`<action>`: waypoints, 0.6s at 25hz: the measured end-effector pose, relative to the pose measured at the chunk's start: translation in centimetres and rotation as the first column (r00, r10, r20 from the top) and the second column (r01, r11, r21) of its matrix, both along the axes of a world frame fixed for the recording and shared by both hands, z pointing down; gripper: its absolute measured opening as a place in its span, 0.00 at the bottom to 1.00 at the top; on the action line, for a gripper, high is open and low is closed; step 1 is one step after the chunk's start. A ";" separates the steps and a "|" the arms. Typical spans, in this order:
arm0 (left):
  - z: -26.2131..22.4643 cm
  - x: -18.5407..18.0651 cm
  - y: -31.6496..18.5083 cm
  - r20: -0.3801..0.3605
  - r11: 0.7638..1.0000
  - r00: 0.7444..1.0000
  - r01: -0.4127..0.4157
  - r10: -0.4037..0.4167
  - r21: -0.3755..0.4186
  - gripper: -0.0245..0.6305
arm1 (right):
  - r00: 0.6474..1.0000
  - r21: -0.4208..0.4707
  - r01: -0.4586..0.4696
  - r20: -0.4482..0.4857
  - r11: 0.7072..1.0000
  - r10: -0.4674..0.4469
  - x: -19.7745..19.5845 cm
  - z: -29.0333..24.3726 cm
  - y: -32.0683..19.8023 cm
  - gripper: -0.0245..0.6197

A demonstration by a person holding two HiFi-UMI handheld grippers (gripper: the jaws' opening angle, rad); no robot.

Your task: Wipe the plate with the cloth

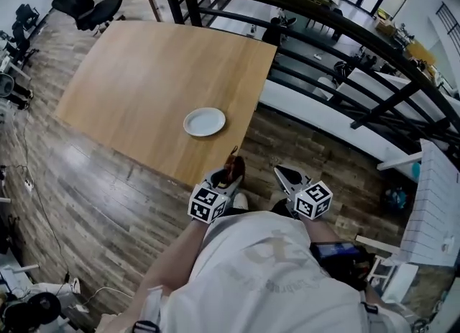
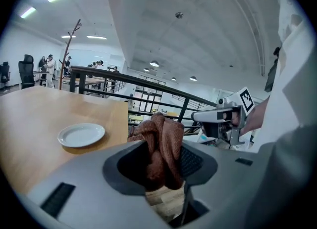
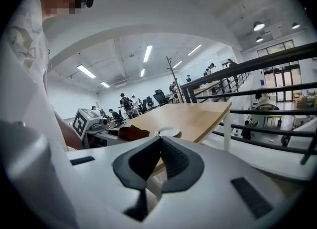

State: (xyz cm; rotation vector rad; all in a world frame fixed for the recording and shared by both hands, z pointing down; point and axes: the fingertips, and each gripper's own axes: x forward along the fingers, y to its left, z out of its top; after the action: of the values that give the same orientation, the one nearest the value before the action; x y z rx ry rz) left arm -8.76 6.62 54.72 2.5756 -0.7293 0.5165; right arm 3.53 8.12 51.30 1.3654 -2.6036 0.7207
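Observation:
A white plate (image 1: 204, 121) sits empty on the wooden table (image 1: 144, 80), close to its near edge; it also shows as the plate (image 2: 81, 134) and the plate (image 3: 169, 132) in the gripper views. My left gripper (image 1: 230, 174) hovers off the table's near edge, shut on a crumpled brown cloth (image 1: 233, 165). That cloth (image 2: 161, 141) bulges up out of the left gripper (image 2: 162, 154). My right gripper (image 1: 281, 172) is beside it to the right, off the table, shut and holding nothing; the right gripper (image 3: 159, 142) has its pads meeting at the tips.
A black metal railing (image 1: 338, 26) runs along the table's far right side over a lower floor. Office chairs (image 1: 93, 4) stand beyond the far left corner. A white slatted bench (image 1: 435, 202) is at the right. People stand far off.

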 end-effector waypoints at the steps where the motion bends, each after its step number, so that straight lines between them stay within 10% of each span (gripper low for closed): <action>1: 0.1 -0.3 -0.2 -0.002 1.000 1.000 0.013 -0.013 -0.005 0.30 | 1.000 -0.004 0.009 -0.001 1.000 -0.009 -0.2 0.1 -0.3 0.06; 15: 1.5 -3.0 -3.2 0.077 0.982 0.979 0.190 -0.188 -0.020 0.30 | 0.969 -0.020 0.247 0.023 0.969 -0.247 -3.9 2.0 -7.0 0.06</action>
State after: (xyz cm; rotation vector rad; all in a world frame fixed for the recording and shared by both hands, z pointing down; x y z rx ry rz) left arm -11.74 3.42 56.22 2.4404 -0.9749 0.5592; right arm -0.38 1.09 53.28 1.0058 -2.7047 0.7255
